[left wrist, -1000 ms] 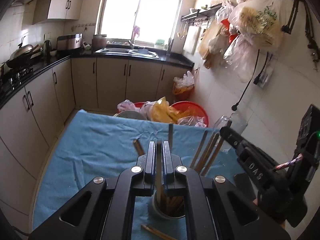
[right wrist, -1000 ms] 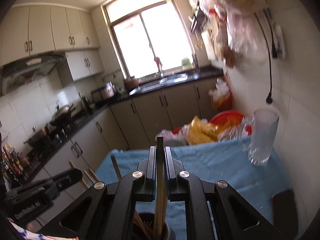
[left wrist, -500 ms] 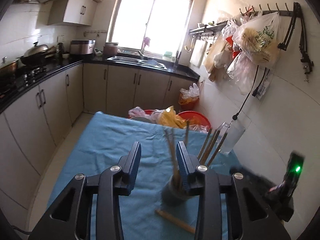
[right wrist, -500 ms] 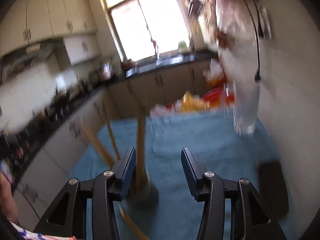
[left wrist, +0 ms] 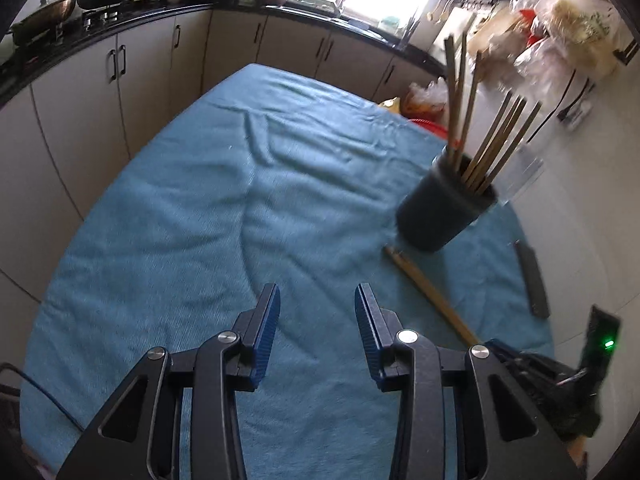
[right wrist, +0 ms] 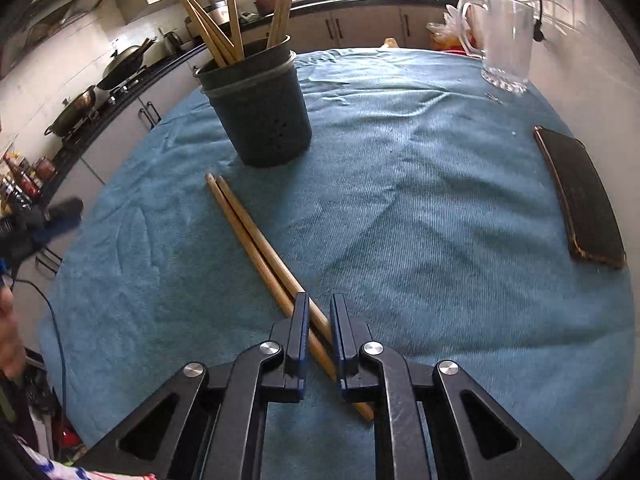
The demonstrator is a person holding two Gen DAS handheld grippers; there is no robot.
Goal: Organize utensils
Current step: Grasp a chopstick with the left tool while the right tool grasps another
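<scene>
A dark round holder (left wrist: pixel 436 216) (right wrist: pixel 260 120) full of upright wooden chopsticks stands on the blue cloth (left wrist: pixel 200 220). In front of it a pair of loose chopsticks (right wrist: pixel 248 232) (left wrist: pixel 428 288) lies slanted on the cloth. My right gripper (right wrist: pixel 320 300) is low over their near end and shut on them, with the sticks crossing between its narrow jaws. My left gripper (left wrist: pixel 316 292) hovers open over bare cloth, left of the holder, with nothing between its fingers. At the left edge of the right wrist view it shows as a blur.
A glass mug (right wrist: pixel 506 48) stands at the far right of the table. A dark phone (right wrist: pixel 580 200) (left wrist: pixel 532 280) lies by the right edge near the tiled wall. Cabinets and a stove with woks (left wrist: pixel 60 12) run along the left. A cable (right wrist: pixel 56 320) hangs off the near left.
Both grippers let their chopsticks go into the holder and came down toward the cloth. The left one opened and swung left of the holder. The right one opened, then closed on the lying pair.
</scene>
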